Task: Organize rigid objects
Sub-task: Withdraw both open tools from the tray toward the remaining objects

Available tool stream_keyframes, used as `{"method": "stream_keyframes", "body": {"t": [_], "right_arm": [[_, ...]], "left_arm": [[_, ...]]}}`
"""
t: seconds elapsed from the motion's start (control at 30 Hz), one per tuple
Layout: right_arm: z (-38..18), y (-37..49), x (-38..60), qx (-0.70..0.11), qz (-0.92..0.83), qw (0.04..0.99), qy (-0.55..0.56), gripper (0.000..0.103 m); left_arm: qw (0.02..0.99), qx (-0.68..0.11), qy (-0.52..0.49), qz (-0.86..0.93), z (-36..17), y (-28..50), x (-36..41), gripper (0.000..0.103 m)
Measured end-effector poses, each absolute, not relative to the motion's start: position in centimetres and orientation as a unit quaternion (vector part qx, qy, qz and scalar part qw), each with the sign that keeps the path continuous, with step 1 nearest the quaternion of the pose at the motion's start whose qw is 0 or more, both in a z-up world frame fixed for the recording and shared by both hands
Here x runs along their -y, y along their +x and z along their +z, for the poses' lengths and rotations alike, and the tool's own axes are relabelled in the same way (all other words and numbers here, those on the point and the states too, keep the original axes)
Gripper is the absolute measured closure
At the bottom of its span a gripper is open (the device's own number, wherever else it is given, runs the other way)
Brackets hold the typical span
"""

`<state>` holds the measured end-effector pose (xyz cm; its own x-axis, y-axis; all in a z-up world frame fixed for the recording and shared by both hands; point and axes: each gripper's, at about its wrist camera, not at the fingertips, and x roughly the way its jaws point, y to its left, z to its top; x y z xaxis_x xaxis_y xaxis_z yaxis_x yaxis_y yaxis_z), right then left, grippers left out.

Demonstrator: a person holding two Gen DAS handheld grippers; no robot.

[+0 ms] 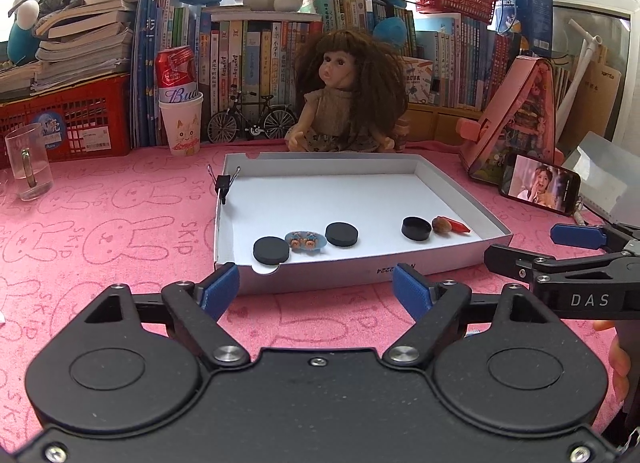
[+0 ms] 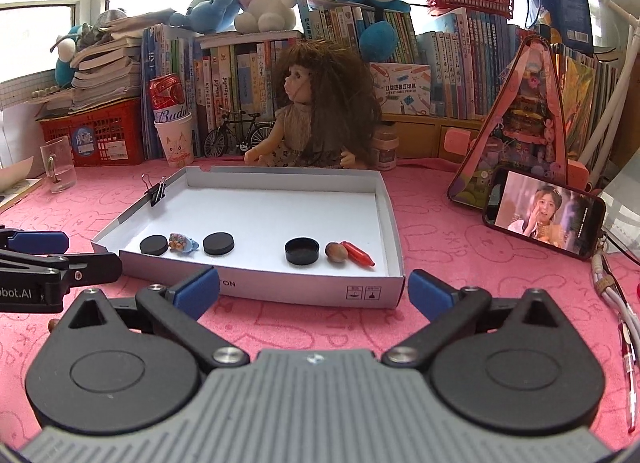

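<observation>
Surface: a pink tablecloth (image 1: 120,231) printed with rabbit outlines and the word SKIP.
Backdrop: rows of upright books (image 2: 248,75) under bright windows, plush toys on top, a long-haired doll (image 1: 344,99) seated just behind the box, a model bicycle (image 1: 252,119) beside her.
Left side: a red beer can (image 1: 176,71) standing in a paper cup (image 1: 182,123), a red crate (image 1: 76,119), a clear glass mug (image 1: 28,161).
Right side: a phone (image 2: 544,219) playing video, propped near a pink triangular toy house (image 2: 520,119).
Box: a shallow white cardboard tray (image 2: 320,183), a binder clip (image 2: 157,190) on its left wall.
Contents: along the near wall, a black disc (image 2: 154,245), a small colourful trinket (image 2: 182,243), a second black disc (image 2: 218,243), a black cap (image 2: 302,251) lying hollow side up, a brown nut (image 2: 336,251) touching a red capsule-like piece (image 2: 358,254).
Left gripper (image 1: 316,289): jaws wide apart, holding nothing, in front of the tray's near wall.
Right gripper (image 2: 314,293): jaws wide apart, holding nothing, also before the near wall.
</observation>
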<state>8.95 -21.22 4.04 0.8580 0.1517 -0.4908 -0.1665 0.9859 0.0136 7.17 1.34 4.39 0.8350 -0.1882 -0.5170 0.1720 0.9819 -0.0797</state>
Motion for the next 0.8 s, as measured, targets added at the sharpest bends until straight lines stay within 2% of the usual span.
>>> {"method": "stream_keyframes", "body": {"t": [0.53, 0.8], "right_arm": [[0.9, 4.5, 22.0, -0.225, 0.035, 0.974, -0.002, 0.0], [0.0, 4.3, 21.8, -0.239, 0.029, 0.971, 0.001, 0.0]], "left_arm": [[0.962, -0.256, -0.015, -0.092, 1.6, 3.3, -1.5, 0.019], [0.962, -0.261, -0.004, -0.083, 0.4, 1.9, -1.5, 0.019]]}}
